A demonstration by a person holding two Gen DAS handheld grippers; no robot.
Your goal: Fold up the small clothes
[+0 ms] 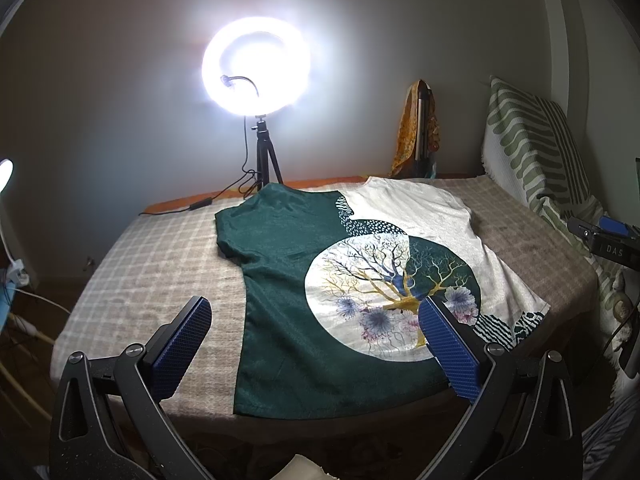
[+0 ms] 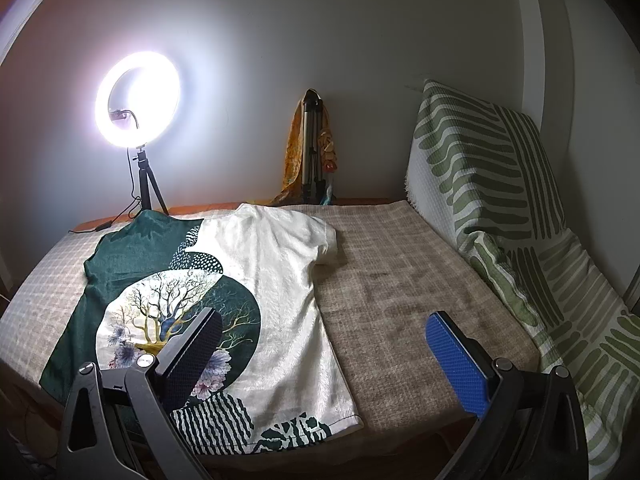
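Observation:
A small green and cream T-shirt [image 1: 320,280] with a round tree print lies flat on the checked bedspread [image 1: 160,264], hem toward me, collar toward the wall. My left gripper [image 1: 316,344] is open and empty, held above the hem's green side. My right gripper [image 2: 328,360] is open and empty, above the cream side of the shirt [image 2: 280,280] near the hem. The right gripper's body also shows at the right edge of the left wrist view [image 1: 604,240].
A lit ring light on a tripod [image 1: 256,64] stands behind the bed with its cable on the far edge. A folded tripod with an orange cloth [image 2: 312,152] leans on the wall. Green-striped pillows [image 2: 500,200] line the right side.

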